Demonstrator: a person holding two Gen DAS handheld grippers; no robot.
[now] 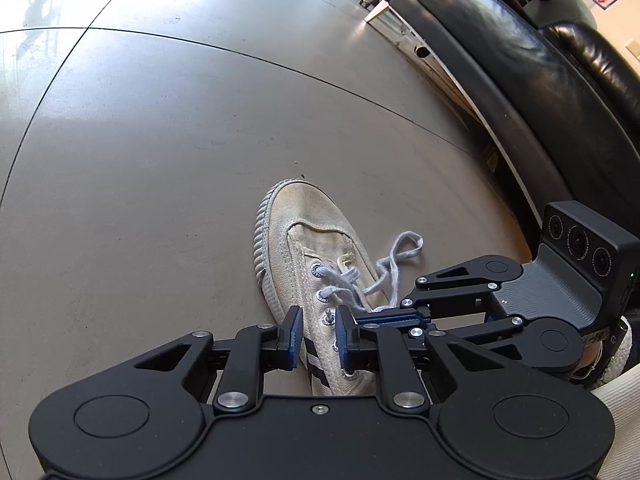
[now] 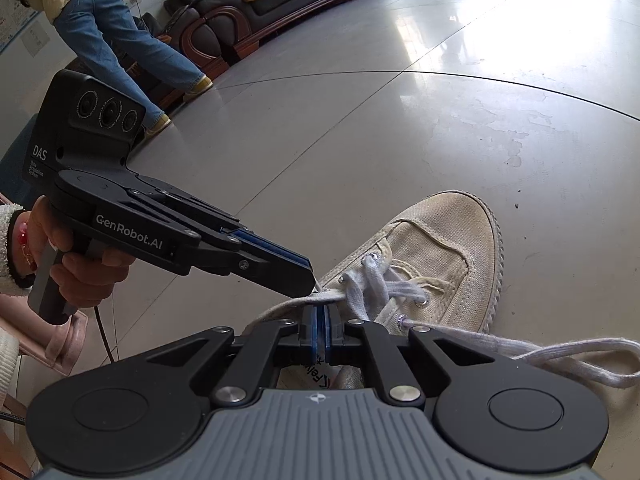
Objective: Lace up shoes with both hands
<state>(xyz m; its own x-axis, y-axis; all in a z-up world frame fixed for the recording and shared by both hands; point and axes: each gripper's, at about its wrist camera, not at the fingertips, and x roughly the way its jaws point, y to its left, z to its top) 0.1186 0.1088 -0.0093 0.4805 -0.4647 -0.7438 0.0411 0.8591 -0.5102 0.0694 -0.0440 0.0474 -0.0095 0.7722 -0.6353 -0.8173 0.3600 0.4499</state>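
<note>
A worn cream canvas shoe (image 1: 304, 216) (image 2: 440, 232) lies on the floor with its toe pointing away. A pale grey lace (image 1: 400, 248) (image 2: 560, 352) is threaded through the front eyelets, and its free end loops off to the right. My left gripper (image 1: 320, 336) (image 2: 308, 276) hovers over the eyelet row with its pads a little apart, and nothing is pressed between them. In the right wrist view its tip touches a flat lace strand. My right gripper (image 2: 322, 328) (image 1: 358, 319) is just beside it, pads nearly together. That strand crosses just beyond its tips, and a pinch does not show.
A black leather sofa (image 1: 540, 80) runs along the right in the left wrist view. A person in jeans (image 2: 112, 32) stands at the back left near a wood-framed sofa (image 2: 240, 8). A hand (image 2: 80, 264) holds the left gripper above a pink slipper (image 2: 60, 340). Grey floor tiles (image 1: 200, 120) surround the shoe.
</note>
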